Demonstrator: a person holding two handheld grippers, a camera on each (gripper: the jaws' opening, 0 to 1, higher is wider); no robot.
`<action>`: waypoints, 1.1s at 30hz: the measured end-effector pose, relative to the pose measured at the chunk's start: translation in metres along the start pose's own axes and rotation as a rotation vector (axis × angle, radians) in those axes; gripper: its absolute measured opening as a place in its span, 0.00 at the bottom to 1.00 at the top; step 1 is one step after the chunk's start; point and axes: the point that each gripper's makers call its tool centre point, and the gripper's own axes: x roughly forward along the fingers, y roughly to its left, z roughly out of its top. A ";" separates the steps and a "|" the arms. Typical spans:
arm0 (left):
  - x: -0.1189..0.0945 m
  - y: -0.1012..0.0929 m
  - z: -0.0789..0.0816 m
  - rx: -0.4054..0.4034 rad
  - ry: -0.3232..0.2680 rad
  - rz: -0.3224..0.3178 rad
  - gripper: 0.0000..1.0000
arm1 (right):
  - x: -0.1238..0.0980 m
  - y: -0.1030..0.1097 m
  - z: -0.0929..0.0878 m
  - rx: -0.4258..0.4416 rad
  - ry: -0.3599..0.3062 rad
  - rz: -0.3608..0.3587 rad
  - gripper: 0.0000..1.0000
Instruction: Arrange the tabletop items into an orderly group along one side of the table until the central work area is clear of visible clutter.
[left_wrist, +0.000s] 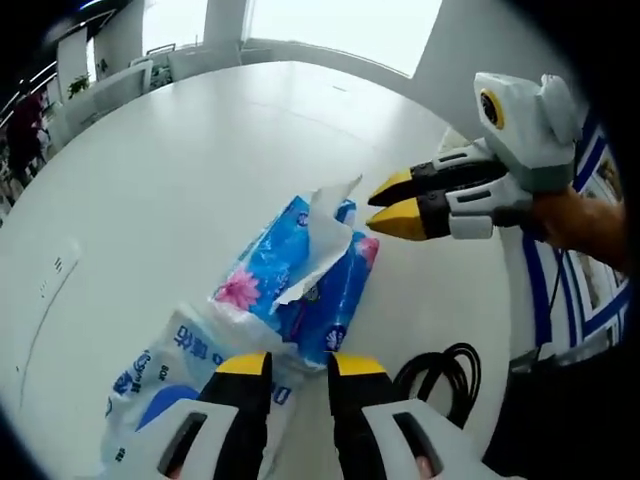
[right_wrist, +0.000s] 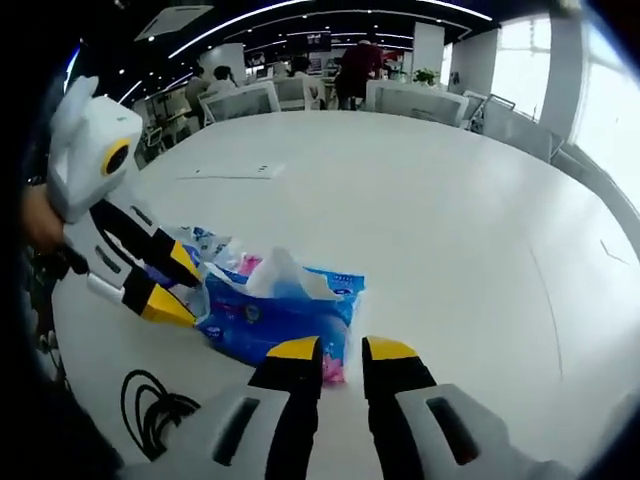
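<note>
Both jaws were set narrowly apart, nothing gripped: left gripper (left_wrist: 298, 365) at the tissue pack's (left_wrist: 305, 275) bag end, right gripper (right_wrist: 342, 350) at its opposite end. Closing on firm wrapper, not the loose tissue (left_wrist: 325, 225), was judged best; a cable (left_wrist: 440, 375) lay beside

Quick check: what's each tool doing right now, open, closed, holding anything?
Left tool: open, tips at the blue tissue pack's plastic wrap, not visibly clamped.
Right tool: open, holding nothing, just short of the pack.
</note>
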 end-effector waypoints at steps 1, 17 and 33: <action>-0.002 0.000 -0.001 -0.005 -0.004 0.001 0.23 | -0.001 0.001 -0.001 0.008 -0.010 0.000 0.15; -0.041 -0.024 -0.025 -0.027 -0.148 -0.036 0.41 | -0.041 0.047 -0.023 0.128 -0.073 0.045 0.36; -0.039 -0.062 -0.073 -0.092 -0.128 -0.099 0.42 | -0.063 0.084 -0.065 0.198 -0.046 0.058 0.37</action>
